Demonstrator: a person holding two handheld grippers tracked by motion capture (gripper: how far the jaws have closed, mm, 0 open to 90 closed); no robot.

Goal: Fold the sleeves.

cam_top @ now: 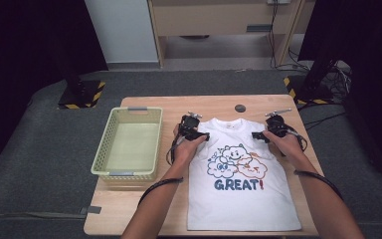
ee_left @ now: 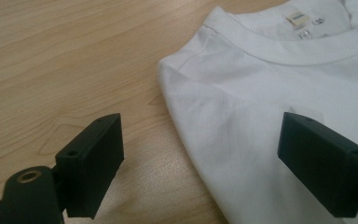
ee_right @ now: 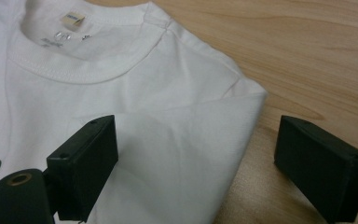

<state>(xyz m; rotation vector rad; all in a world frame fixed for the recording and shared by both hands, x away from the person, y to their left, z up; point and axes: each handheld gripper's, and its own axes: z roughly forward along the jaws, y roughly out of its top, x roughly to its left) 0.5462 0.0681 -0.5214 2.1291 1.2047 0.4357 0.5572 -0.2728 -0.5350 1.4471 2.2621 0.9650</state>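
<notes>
A white T-shirt (cam_top: pixel 241 174) is laid flat on the wooden surface (cam_top: pixel 144 199) beside a basket (cam_top: pixel 128 144) — collar away from the person, long axis toward them. Left tool (cam_top: pixel 205 136) and right tool (cam_top: pixel 256 135) are held released — one at each shoulder.

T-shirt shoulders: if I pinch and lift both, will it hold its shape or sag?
The white T-shirt will probably sag between grips: its thin cloth lies flat with soft creases. Likely light. Its folded shoulder edge might unfold or slip from a shallow pinch.

Black grippers (cam_top: pixel 205 135), bare forearms, trailing cables.
</notes>
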